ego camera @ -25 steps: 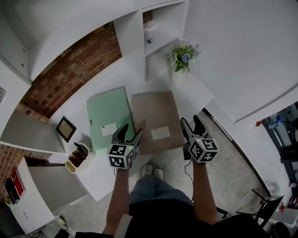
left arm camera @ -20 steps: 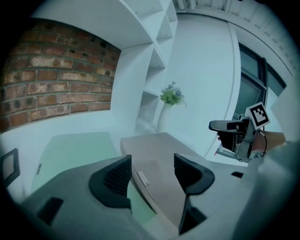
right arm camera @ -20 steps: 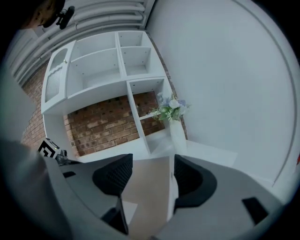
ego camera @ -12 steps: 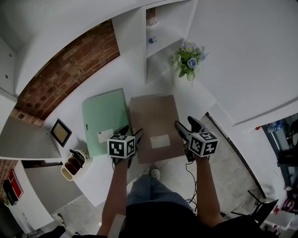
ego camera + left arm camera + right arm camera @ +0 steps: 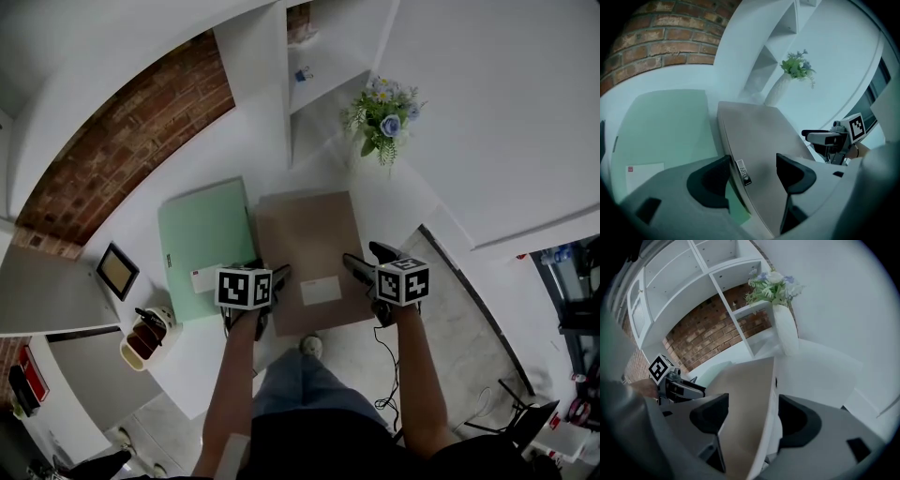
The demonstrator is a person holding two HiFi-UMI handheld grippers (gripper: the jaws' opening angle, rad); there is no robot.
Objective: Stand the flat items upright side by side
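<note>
Two flat box files lie side by side on the white desk (image 5: 394,202): a green file (image 5: 202,246) on the left and a brown file (image 5: 309,246) on the right. My left gripper (image 5: 265,275) is at the brown file's near left corner. In the left gripper view the brown file's (image 5: 759,140) spine edge with its metal label holder (image 5: 743,172) runs between the open jaws (image 5: 750,174). My right gripper (image 5: 367,262) is at the near right corner, and the brown file's (image 5: 745,390) edge lies between its jaws (image 5: 752,417). Both pairs of jaws have just been opening, and no pad presses on the file.
A white vase of flowers (image 5: 382,117) stands behind the brown file, beside a white shelf unit (image 5: 309,56). A small picture frame (image 5: 114,270) and a pen cup (image 5: 145,337) sit left of the green file. The desk's near edge runs just under both grippers.
Both grippers have dropped and tipped downward, closing in on the brown file's near corners, and their jaws stand wider. The files have not moved.
</note>
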